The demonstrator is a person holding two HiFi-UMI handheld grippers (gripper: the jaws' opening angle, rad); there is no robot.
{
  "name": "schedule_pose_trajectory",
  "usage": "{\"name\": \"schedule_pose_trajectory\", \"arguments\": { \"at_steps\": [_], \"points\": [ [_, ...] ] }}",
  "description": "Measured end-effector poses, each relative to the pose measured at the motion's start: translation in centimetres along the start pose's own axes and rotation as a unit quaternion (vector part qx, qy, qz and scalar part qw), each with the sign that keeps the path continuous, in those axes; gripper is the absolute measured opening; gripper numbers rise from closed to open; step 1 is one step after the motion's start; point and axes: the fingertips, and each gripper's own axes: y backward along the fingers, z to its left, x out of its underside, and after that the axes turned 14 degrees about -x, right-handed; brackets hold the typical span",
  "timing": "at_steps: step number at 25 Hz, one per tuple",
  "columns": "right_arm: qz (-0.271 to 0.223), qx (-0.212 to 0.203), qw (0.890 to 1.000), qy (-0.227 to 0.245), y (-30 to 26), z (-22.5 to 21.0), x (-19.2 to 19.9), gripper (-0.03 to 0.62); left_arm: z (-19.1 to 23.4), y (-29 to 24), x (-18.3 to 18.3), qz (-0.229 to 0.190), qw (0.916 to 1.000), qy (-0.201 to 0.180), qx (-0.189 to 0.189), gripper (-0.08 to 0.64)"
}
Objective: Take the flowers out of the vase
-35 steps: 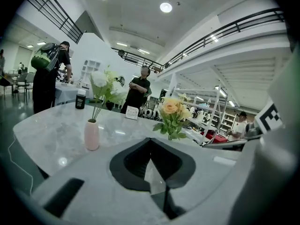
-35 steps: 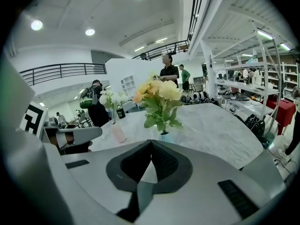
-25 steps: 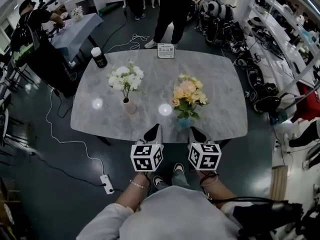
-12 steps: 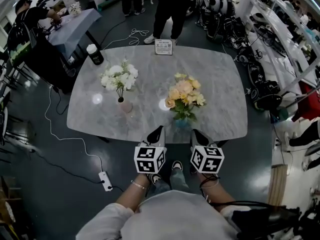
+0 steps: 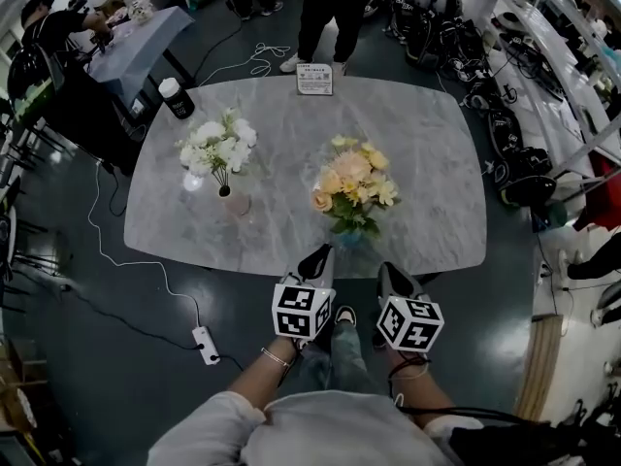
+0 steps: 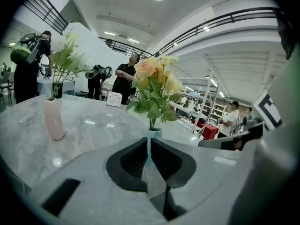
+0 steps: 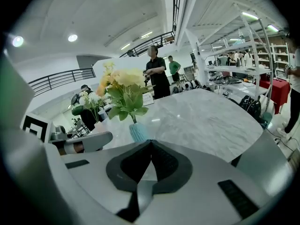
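Observation:
A peach and yellow bouquet [image 5: 351,175] stands in a light blue vase [image 5: 351,237] near the front edge of the grey marble table [image 5: 437,163]. White flowers [image 5: 213,144] stand in a pink vase [image 5: 234,205] to its left. My left gripper [image 5: 319,257] and right gripper [image 5: 386,272] hover shut and empty at the table's near edge, either side of the blue vase. In the left gripper view the blue vase [image 6: 153,134] sits just beyond the shut jaws. The right gripper view shows that vase [image 7: 138,131] a little left of its shut jaws.
A black bottle with a white cap [image 5: 175,97] and a small sign card [image 5: 314,79] stand at the table's far side. People [image 5: 335,8] stand beyond it. A power strip [image 5: 206,345] and cables lie on the floor at left; equipment lines the right wall.
Both grippers have moved forward and lower, closer to the table's near edge and the blue vase. Both stay shut. The flowers have not moved on the table.

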Motion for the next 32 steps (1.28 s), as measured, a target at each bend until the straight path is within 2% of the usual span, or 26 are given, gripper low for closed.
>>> {"name": "schedule_pose_trajectory", "arguments": {
  "at_steps": [3, 11, 20, 25, 32],
  "points": [
    [0.000, 0.005, 1.000, -0.009, 0.2, -0.9, 0.6, 0.006, -0.6, -0.8, 0.4, 0.001, 1.0000, -0.001, 0.008, 0.020],
    [0.001, 0.011, 1.000, -0.026, 0.8, -2.5, 1.9, 0.006, -1.7, -2.8, 1.5, 0.002, 0.9999, -0.005, 0.015, 0.114],
    [0.008, 0.004, 0.999, -0.044, 0.7, -3.6, 3.3, 0.006, -2.5, -5.2, 2.9, 0.006, 0.9999, -0.015, -0.003, 0.235],
    [0.015, 0.006, 0.999, -0.052, 0.8, -4.7, 3.8, 0.006, -2.7, -6.5, 3.3, 0.009, 0.9998, -0.013, -0.007, 0.264],
    [0.022, -0.002, 0.999, -0.050, 0.1, -5.6, 3.8, 0.006, -2.5, -8.2, 3.9, 0.016, 0.9996, -0.017, -0.012, 0.268]
  ]
}}
